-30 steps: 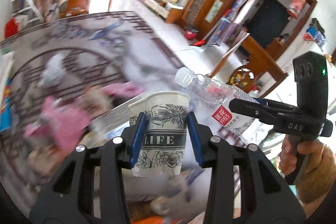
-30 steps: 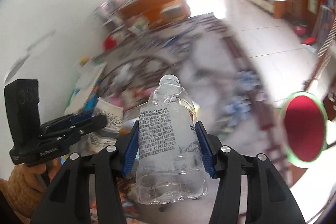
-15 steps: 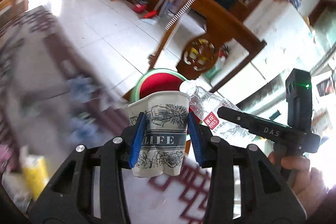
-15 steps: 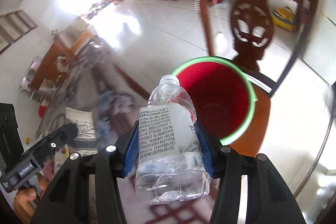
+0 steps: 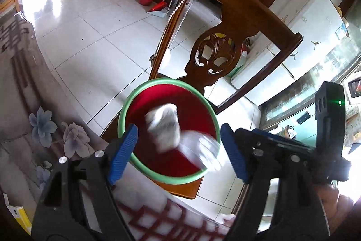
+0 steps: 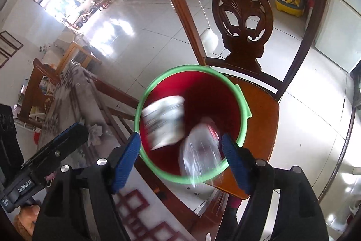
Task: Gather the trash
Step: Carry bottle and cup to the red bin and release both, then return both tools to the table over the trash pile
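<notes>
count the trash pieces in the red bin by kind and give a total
paper cup: 1
plastic bottle: 1
total: 2, both blurred in the red bin, which sits on the wooden chair. The left gripper and right gripper are both open and hold nothing.

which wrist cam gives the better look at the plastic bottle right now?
Right wrist. The plastic bottle sits large near the red bin's front rim, clear body and red label discernible despite blur, beside the paper cup. In the left wrist view the bottle is only a pale smear at the rim, partly behind the cup.
</notes>
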`<state>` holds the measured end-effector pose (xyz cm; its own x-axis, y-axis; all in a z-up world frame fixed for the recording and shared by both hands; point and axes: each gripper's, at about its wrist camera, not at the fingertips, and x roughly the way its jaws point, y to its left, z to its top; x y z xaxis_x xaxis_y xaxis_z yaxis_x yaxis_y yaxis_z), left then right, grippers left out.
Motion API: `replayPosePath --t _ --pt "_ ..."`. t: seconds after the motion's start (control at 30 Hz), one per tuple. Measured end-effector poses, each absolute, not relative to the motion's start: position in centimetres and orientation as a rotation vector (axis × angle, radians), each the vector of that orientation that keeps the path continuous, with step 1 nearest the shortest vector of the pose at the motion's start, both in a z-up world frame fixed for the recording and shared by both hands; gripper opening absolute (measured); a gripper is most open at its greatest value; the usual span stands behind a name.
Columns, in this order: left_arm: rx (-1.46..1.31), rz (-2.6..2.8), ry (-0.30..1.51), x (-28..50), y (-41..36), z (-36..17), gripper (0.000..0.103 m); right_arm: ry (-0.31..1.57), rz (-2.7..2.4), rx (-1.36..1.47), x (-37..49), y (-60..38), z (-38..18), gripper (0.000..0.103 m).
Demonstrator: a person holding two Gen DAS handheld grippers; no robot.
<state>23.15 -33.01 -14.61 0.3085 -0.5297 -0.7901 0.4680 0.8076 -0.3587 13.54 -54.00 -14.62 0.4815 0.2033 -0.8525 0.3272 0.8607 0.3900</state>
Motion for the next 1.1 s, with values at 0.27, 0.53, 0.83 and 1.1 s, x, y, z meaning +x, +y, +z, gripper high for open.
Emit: replayPosePath --t 0.27,0.53,0.83,1.1 --pt "-0.089 -0.625 1.045 21.3 -28.3 -12.5 0.073 1.058 -0.059 0.532 13.2 -52.7 -13.1 0.072" --pt "-0.173 -0.524 0.963 17.0 -20.1 -8.6 0.076 1.023 0.075 0.370 12.4 -46.4 -9.3 0.072" --pt "-0.199 -0.351 0.927 10.7 -10.5 -7.6 0.078 1.100 0.381 0.099 10.0 -34.6 -9.5 0.073" --pt "-0.253 -0.148 0.964 4.1 -0.5 -9.6 0.078 1.174 0.862 -0.202 3.6 -22.3 -11.0 0.079"
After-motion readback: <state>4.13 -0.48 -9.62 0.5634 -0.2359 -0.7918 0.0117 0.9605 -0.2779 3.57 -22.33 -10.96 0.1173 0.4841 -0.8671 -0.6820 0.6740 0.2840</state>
